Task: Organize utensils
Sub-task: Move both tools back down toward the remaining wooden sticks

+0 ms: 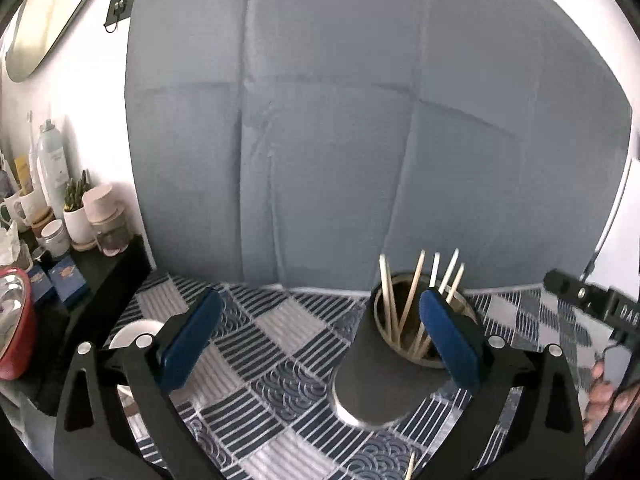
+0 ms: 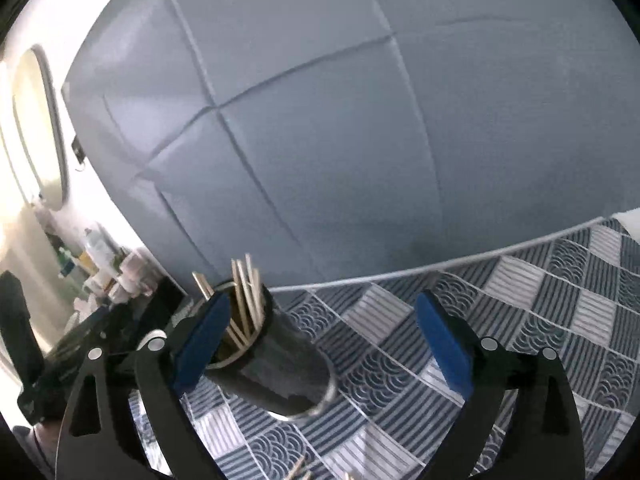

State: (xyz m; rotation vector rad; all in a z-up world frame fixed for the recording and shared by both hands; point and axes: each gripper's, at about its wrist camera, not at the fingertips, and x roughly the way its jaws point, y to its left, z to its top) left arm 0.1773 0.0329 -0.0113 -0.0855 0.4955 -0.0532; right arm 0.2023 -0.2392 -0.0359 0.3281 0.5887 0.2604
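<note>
A dark metal holder cup stands on the patterned tablecloth with several wooden chopsticks standing in it. My left gripper is open and empty above the cloth, its right finger in front of the cup's rim. In the right wrist view the cup with chopsticks sits by the left finger of my right gripper, which is open and empty. Loose chopstick tips show at the bottom edge. One tip also shows in the left wrist view.
A white bowl sits at the cloth's left edge. A dark side shelf holds jars, bottles, a small plant and a red pot. A grey-blue backdrop rises behind the table. The right gripper's body shows at right.
</note>
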